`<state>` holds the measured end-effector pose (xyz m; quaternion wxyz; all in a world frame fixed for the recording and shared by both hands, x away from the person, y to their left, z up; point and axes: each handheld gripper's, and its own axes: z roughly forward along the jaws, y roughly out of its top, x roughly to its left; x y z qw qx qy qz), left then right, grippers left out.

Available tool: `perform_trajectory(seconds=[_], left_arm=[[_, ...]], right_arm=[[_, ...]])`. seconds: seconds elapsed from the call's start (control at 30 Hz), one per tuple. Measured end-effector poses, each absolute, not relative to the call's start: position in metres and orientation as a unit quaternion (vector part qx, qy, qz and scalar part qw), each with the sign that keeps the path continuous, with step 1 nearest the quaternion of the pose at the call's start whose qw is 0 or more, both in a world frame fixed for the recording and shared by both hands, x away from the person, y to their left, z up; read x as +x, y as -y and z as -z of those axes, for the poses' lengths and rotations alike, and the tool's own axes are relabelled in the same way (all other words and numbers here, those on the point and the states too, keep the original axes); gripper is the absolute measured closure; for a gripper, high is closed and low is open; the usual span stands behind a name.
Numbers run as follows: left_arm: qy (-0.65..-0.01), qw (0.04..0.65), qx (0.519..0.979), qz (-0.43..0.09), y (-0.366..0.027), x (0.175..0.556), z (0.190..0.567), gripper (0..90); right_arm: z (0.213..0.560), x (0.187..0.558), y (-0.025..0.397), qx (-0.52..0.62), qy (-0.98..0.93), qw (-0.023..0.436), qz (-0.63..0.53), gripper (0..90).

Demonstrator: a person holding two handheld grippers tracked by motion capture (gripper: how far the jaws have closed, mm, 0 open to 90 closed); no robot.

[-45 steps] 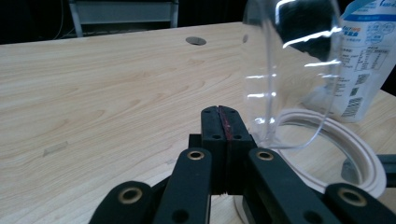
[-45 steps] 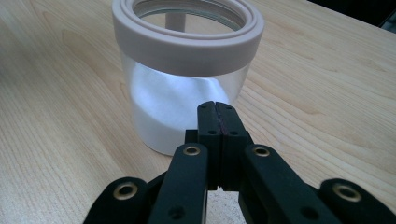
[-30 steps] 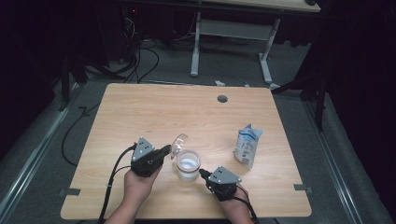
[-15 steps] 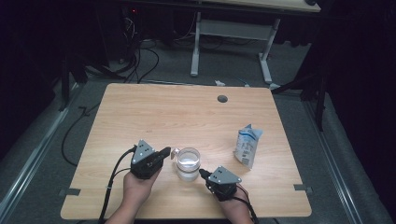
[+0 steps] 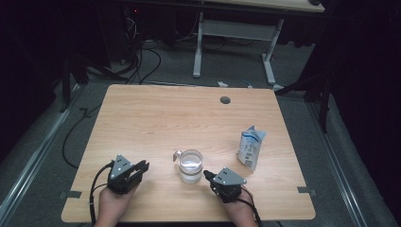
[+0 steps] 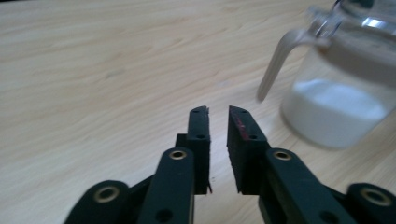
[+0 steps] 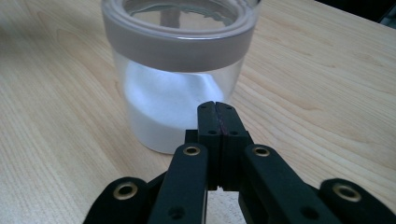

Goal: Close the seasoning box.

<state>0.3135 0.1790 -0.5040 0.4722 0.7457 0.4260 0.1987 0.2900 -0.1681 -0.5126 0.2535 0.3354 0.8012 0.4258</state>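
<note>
A clear glass jar (image 5: 190,165) with white powder in its lower part stands near the table's front middle. A pale latch lever (image 5: 177,154) sticks out on its left side. My left gripper (image 5: 142,166) lies left of the jar and apart from it. Its jaws (image 6: 218,112) are a narrow gap apart with nothing between them, and the jar (image 6: 336,107) and lever (image 6: 280,60) stand ahead to the right. My right gripper (image 5: 206,175) sits just right of the jar. It is shut and empty (image 7: 215,105), tips close to the jar (image 7: 173,93).
A small white and blue pouch (image 5: 250,148) stands upright to the right of the jar. The wooden table (image 5: 179,118) has a round cable hole (image 5: 225,100) at the back. Dark floor, cables and another desk's legs lie beyond.
My left gripper has drawn back to the left, away from the jar. The clear piece raised at the jar's left a second ago is down. The right gripper has barely moved.
</note>
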Motion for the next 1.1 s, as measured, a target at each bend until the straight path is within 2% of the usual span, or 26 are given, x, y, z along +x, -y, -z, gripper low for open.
perform_trajectory(seconds=[0.13,0.27,0.63,1.1], left_arm=[[-0.422,0.451,0.761,-0.198,-0.198,0.304,0.514,56.5],[-0.432,0.447,0.756,-0.206,-0.204,0.301,0.516,50.0],[-0.432,0.441,0.763,-0.19,-0.202,0.306,0.522,47.2],[-0.436,0.444,0.758,-0.193,-0.205,0.305,0.522,47.1]], right_arm=[[0.51,0.292,0.174,0.346,-0.795,0.254,-0.428,89.9],[0.506,0.292,0.178,0.354,-0.787,0.26,-0.432,89.8],[0.493,0.32,0.182,0.381,-0.776,0.274,-0.422,89.8],[0.496,0.313,0.169,0.363,-0.779,0.263,-0.438,90.0]])
